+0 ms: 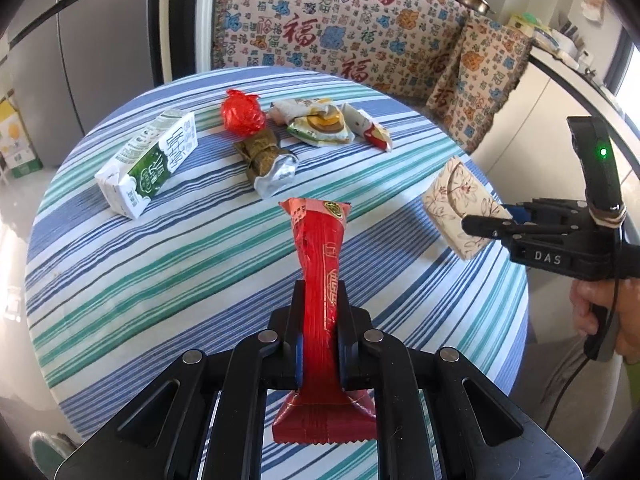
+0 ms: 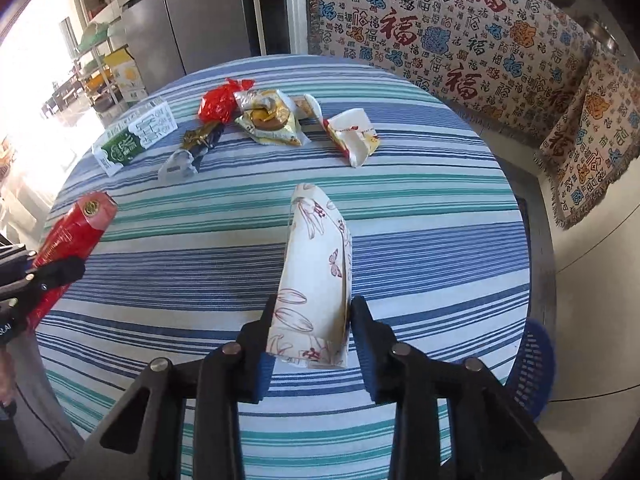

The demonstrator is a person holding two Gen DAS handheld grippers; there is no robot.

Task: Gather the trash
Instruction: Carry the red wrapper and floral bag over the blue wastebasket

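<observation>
Two grippers, both loaded: my left gripper (image 1: 320, 344), jaws clenched on red wrapper (image 1: 320, 280), above tabletop (image 1: 160, 280). R gripper (image 2: 310, 332), jaws grasping floral tissue pack (image 2: 316, 280). Remaining trash at 12 o'clock, incl. milk carton (image 1: 148, 160).

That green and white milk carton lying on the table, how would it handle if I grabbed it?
The milk carton looks boxy and fairly stiff, so probably easy to pinch. Lying flat, it shouldn't roll. Its dented end hints it's empty and light, though I can't confirm.
</observation>
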